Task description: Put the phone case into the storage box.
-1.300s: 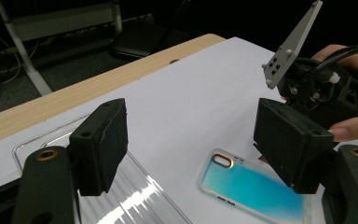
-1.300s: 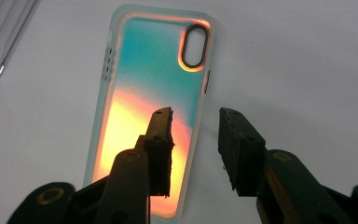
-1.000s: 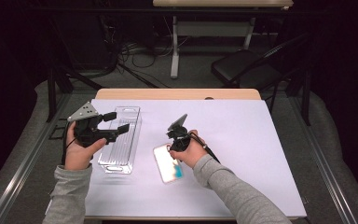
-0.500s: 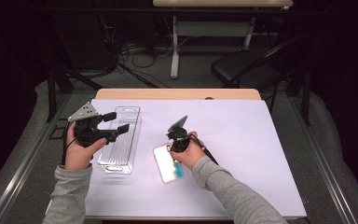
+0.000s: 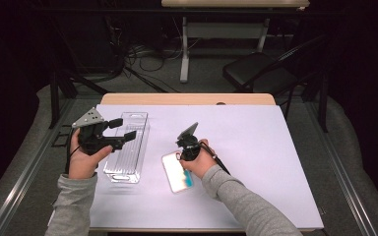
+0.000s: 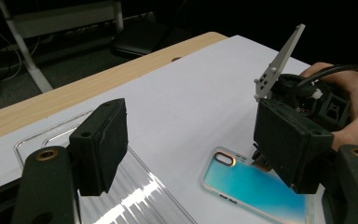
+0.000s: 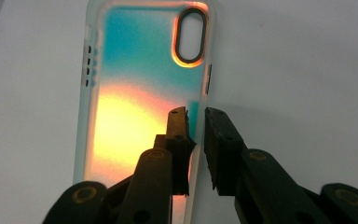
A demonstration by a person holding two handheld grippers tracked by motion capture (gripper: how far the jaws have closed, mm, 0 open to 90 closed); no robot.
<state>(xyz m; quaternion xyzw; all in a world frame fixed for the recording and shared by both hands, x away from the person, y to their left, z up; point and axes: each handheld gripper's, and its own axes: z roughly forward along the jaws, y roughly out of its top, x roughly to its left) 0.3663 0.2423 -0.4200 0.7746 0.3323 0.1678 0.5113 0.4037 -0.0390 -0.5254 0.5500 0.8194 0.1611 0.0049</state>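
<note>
Phone case point(image 7: 140, 93) flat on white tabletop point(image 5: 275, 162), camera cutout facing away from the person, just right of clear plastic tray point(image 5: 127, 147). Right gripper point(image 7: 196, 119) pointed down at the case's long side wall; jaws just closing, now narrow, 1 inside the wall and 1 outside; pad contact not discernible. Left gripper point(image 5: 120, 129) held above the tray, jaws wide apart, holding nothing.
</note>
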